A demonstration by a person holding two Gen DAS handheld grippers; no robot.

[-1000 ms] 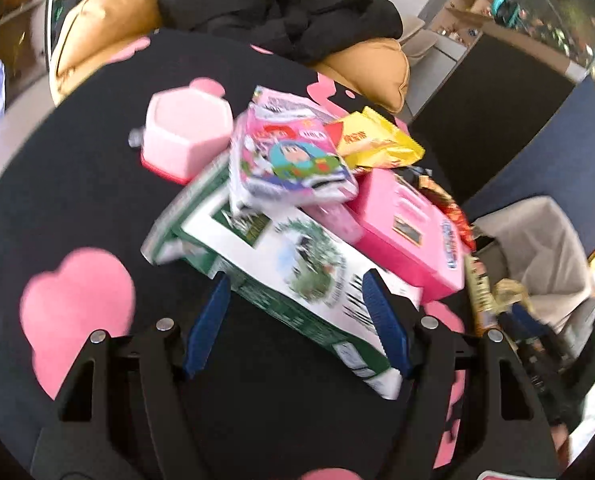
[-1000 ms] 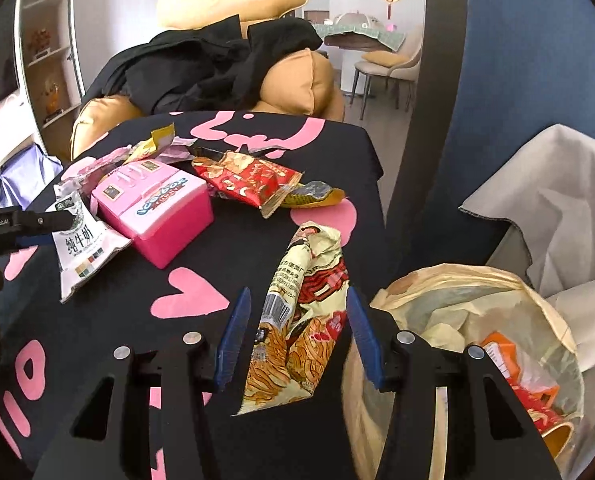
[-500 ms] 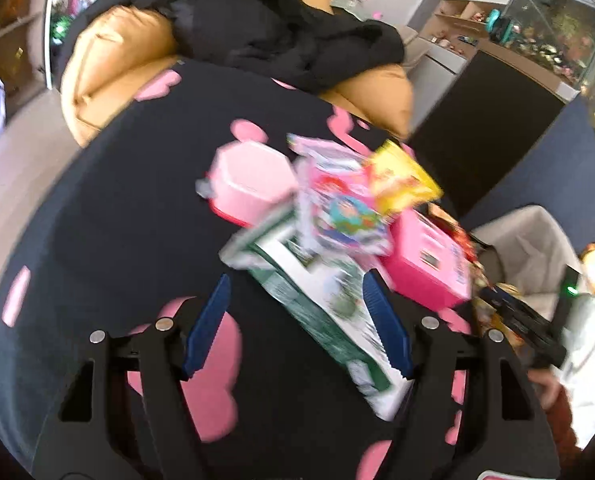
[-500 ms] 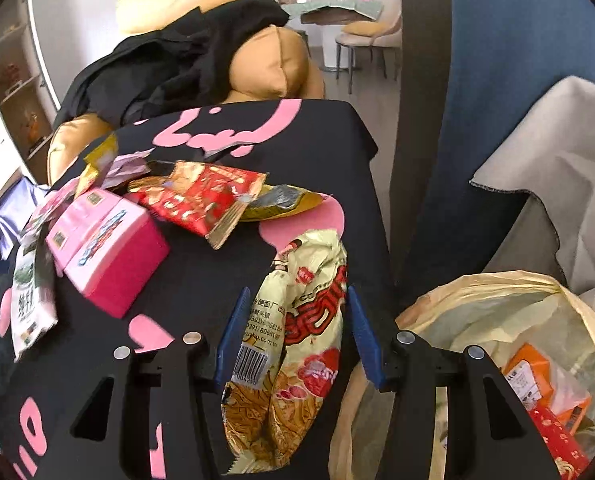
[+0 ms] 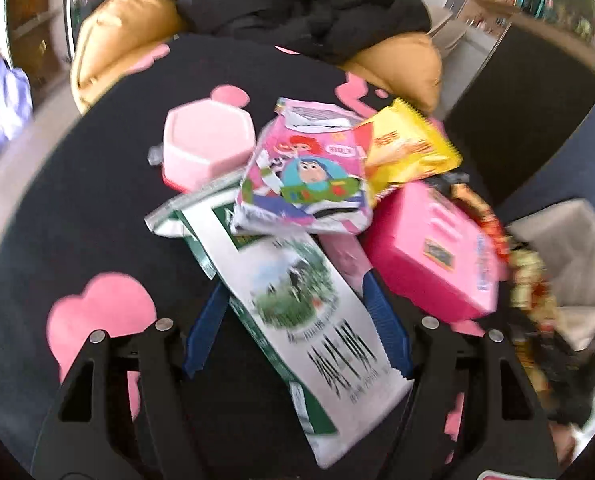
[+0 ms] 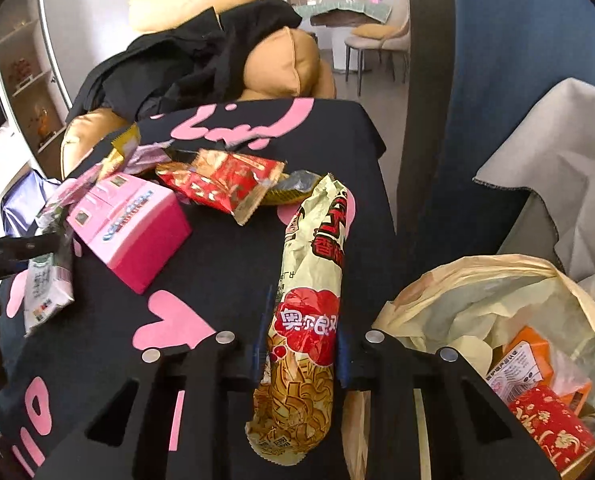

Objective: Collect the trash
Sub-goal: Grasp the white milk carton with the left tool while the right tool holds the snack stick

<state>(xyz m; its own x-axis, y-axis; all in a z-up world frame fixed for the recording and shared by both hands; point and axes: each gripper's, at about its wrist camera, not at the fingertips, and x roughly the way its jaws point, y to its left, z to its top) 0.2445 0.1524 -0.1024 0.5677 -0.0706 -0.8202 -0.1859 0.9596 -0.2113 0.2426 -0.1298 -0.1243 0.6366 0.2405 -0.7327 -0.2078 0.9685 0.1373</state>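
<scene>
Your left gripper point(image 5: 295, 322) stands spread, a milk carton point(image 5: 297, 304) lying loose between its fingers. Your right gripper point(image 6: 300, 346) is closing, pinching a noodle packet point(image 6: 309, 312); trash bag point(image 6: 497, 304) just right.

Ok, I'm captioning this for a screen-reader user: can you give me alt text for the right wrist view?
The right gripper is closing its blue fingers on a long noodle snack wrapper lying on a black tablecloth with pink hearts. A yellowish trash bag with wrappers inside sits open at right; a pink box and a red snack packet lie behind.
</scene>
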